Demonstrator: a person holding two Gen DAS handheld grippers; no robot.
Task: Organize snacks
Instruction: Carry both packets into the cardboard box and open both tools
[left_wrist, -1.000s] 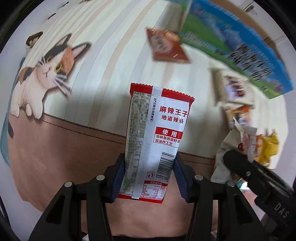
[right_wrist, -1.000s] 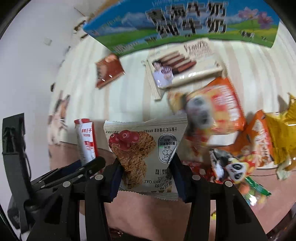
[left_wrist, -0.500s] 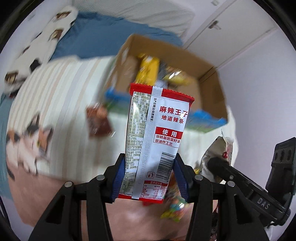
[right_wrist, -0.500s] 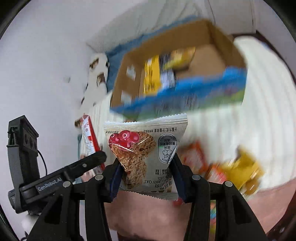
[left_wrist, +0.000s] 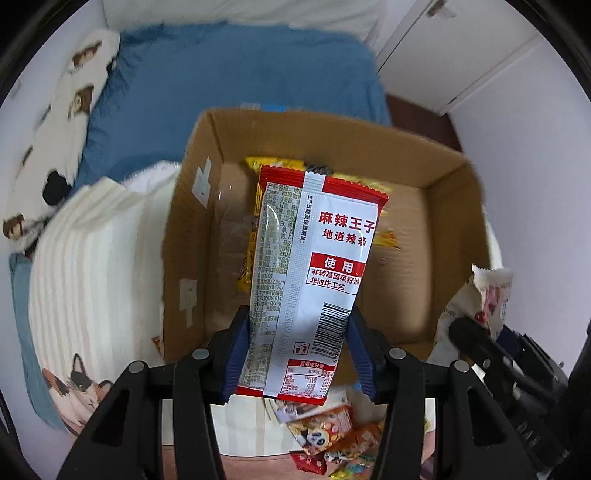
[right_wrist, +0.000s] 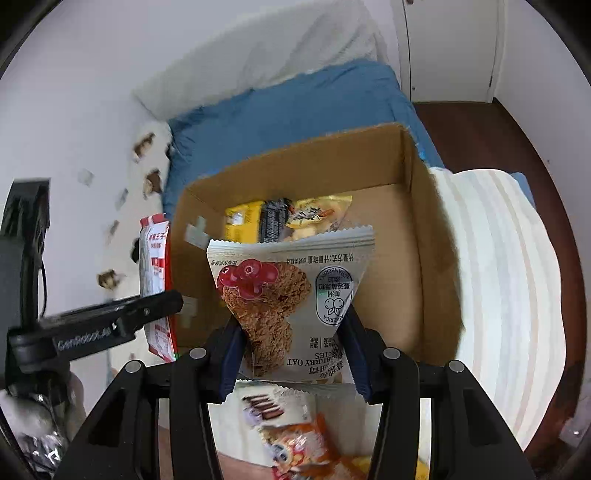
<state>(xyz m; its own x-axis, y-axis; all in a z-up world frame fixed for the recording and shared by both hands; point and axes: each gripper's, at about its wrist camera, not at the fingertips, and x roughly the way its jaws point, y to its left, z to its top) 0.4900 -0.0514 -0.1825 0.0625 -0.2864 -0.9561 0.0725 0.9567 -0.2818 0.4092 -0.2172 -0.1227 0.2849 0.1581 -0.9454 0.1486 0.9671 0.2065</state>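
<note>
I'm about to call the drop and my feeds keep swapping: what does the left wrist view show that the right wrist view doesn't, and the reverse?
Only the left wrist view: the cat print on the striped blanket and the back of the red and white spicy strip packet, shut in the left gripper.

Only the right wrist view: the front of the cranberry oat cookie packet, shut in the right gripper, and the dark wooden floor.

Both: the open cardboard box holding yellow packets, the blue bedsheet and loose snacks below.
</note>
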